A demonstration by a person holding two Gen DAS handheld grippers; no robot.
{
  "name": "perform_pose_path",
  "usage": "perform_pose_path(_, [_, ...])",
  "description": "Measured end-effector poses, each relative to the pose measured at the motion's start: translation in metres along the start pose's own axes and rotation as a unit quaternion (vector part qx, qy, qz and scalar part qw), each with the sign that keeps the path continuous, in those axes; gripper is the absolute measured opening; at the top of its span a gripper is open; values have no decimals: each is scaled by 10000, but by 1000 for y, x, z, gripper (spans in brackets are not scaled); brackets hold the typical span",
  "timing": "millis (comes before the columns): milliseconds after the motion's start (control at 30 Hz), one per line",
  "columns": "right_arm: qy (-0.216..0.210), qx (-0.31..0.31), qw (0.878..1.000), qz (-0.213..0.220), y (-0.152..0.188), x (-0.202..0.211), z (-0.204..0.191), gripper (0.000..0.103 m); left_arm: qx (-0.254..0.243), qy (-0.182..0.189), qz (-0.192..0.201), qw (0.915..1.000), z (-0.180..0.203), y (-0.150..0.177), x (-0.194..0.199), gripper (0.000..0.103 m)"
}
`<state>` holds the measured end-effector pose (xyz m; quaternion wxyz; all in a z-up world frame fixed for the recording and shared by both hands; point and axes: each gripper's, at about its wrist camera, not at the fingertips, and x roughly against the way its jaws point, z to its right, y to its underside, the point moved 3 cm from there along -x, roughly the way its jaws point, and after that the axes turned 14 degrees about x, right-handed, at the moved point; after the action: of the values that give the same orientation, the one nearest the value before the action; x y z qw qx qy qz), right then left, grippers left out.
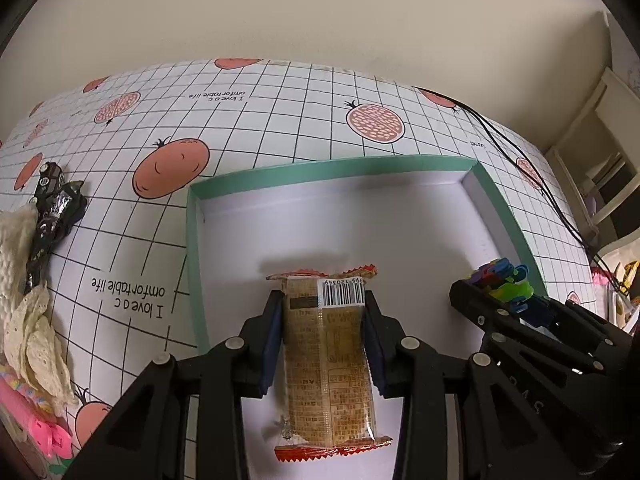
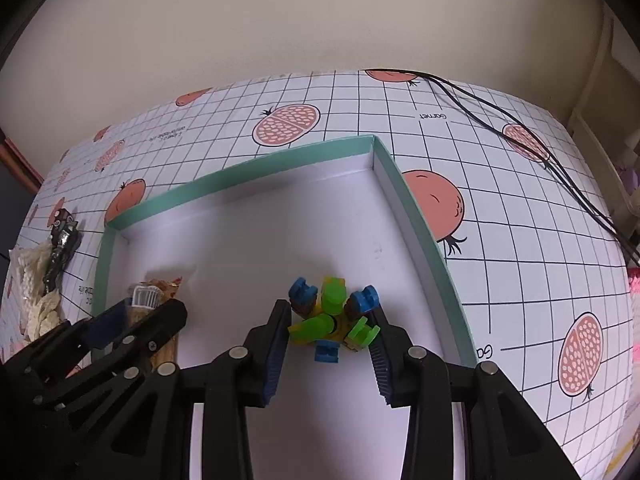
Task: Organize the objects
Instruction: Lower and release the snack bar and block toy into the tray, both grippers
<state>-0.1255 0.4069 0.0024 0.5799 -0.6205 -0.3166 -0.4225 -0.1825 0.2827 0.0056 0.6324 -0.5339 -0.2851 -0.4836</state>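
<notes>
A shallow box with a teal rim (image 1: 320, 166) (image 2: 240, 176) and white floor lies on the pomegranate-print tablecloth. My left gripper (image 1: 322, 300) is shut on a tan snack packet (image 1: 328, 360) with red crimped ends and a barcode, held lengthwise over the box's left half. My right gripper (image 2: 330, 312) is shut on a cluster toy (image 2: 328, 316) of blue, green and yellow pieces over the box's right half. In the left wrist view the right gripper (image 1: 496, 280) and the toy (image 1: 508, 284) appear at the right. The right wrist view has the left gripper (image 2: 148, 308) and the packet (image 2: 152, 292) at the left.
Left of the box lie a black toy car (image 1: 52, 200) (image 2: 62, 236), a cream lace cloth (image 1: 36, 340) and a pink item (image 1: 40, 432). Black cables (image 2: 520, 132) cross the table's far right corner. A white shelf (image 1: 600, 160) stands beyond the right edge. A wall backs the table.
</notes>
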Motion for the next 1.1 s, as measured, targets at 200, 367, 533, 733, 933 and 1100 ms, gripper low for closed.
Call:
perform_pose_path(200, [44,-58,9999,81,0,8,3,43,47,91,47,9999,-5,1,10,40])
perform_pose_path(367, [82,-55,9997,203,0,24,3,49,154,199,117,9996,-10,4,26,44])
perform_pose_path(533, [123,6,9996,253,4,40,0,49,158,230,284,9992,-16,2,48,44])
perform_pose_path(733, [185,106,9993,300,13,61,-11,49,151,121,541,9983,-34,2,77,45])
perform_pose_path(933, [185,99,9991,361,22,79,-24,56,188,11,657,9977,-53,9,98,51])
perform_pose_path(1100, [187,83,9986,484,28,93,-34,70,198,-69,752,9970,-67,15,113,67])
